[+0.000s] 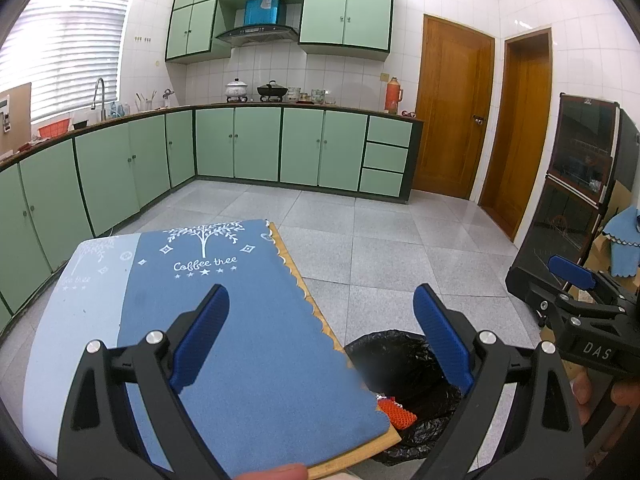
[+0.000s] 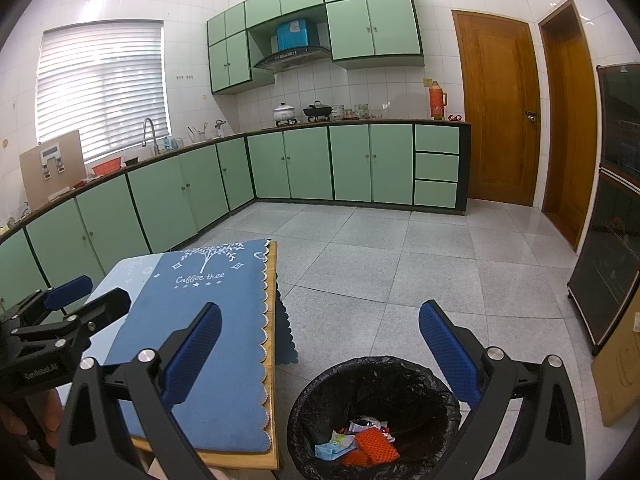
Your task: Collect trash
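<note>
A bin lined with a black bag [image 2: 374,400] stands on the floor beside the table's right edge; it also shows in the left wrist view [image 1: 400,360]. Inside it lie an orange mesh piece [image 2: 374,446], a light blue wrapper [image 2: 334,448] and small white scraps. My right gripper [image 2: 320,356] is open and empty, above the bin and the table edge. My left gripper [image 1: 320,336] is open and empty above the table's near right corner. The blue mat [image 1: 224,300] bears no trash that I can see.
The wooden table [image 2: 272,344] carries a blue "Coffee tree" mat [image 2: 200,320]. Green cabinets [image 1: 240,144] line the left and far walls. Two wooden doors [image 1: 452,108] stand at the right. A dark glass cabinet [image 2: 612,208] and a cardboard box [image 2: 616,364] stand at the far right.
</note>
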Motion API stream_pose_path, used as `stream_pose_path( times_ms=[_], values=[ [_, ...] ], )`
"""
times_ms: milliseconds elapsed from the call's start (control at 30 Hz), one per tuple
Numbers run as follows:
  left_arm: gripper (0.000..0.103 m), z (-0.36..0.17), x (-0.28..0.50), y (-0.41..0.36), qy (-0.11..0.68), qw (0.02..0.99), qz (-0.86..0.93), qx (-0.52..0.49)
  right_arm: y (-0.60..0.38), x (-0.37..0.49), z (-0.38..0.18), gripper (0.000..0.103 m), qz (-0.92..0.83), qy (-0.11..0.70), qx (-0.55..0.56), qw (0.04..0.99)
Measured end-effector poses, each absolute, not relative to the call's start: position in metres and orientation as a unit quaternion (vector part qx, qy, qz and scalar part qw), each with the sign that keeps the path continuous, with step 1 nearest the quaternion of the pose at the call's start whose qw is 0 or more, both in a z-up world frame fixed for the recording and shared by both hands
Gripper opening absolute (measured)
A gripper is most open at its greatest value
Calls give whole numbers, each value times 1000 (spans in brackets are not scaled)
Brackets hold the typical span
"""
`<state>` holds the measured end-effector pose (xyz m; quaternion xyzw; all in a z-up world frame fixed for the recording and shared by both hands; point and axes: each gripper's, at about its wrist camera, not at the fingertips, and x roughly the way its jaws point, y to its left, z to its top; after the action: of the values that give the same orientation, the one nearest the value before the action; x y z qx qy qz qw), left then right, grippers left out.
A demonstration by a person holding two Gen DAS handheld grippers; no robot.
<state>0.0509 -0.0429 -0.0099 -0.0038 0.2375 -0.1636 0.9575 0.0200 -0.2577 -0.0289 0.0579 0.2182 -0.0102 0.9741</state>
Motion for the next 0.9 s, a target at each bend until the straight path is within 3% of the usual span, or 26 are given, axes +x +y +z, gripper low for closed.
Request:
stream_pose_path(
  times_ms=[900],
  values=[
    [90,-17,50,-44,247,956,-160,-5,-256,25,-33,97,-10,223,58,973]
  ],
)
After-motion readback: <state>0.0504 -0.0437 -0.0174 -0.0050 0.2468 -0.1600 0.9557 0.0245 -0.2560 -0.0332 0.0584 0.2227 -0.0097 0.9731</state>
